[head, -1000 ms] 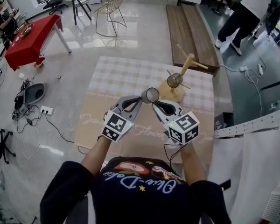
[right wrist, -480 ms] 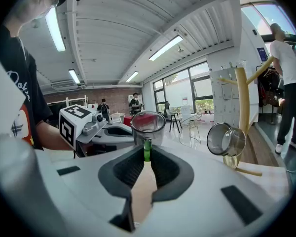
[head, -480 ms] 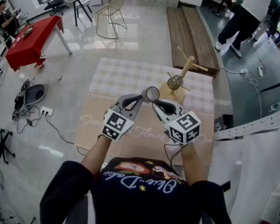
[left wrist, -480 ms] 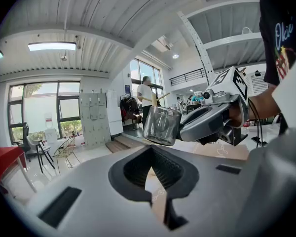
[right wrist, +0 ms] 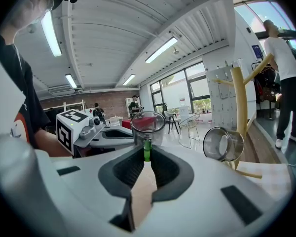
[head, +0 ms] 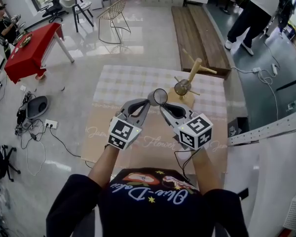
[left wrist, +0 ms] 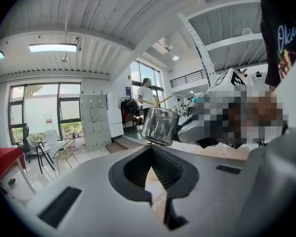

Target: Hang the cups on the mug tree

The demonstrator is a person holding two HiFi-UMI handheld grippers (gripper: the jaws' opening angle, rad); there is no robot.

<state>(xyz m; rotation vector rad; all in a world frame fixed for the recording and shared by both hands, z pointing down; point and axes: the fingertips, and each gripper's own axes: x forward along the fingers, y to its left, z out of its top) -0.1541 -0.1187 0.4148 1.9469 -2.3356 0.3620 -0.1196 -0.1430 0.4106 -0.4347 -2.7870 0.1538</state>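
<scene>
Over the table, a clear glass cup (head: 160, 97) with a green handle (right wrist: 147, 149) hangs in the air. My right gripper (head: 161, 105) is shut on that handle, and the cup (right wrist: 148, 125) stands upright just past its tips. My left gripper (head: 149, 102) is at the cup's left side with its jaws together and nothing between them; whether it touches the cup (left wrist: 160, 126) I cannot tell. Just beyond, on the right, the wooden mug tree (head: 195, 71) stands on the table. A second glass cup (head: 182, 87) hangs on a lower peg, seen on its side (right wrist: 223, 143) beside the post (right wrist: 241, 107).
The table (head: 123, 83) has a checked cloth at the far half and a tan printed one nearer. On the floor are a red table (head: 34, 46), a wire chair (head: 113, 14), a wooden bench (head: 192, 28) and cables (head: 49, 125). A person (head: 251, 14) stands at the far right.
</scene>
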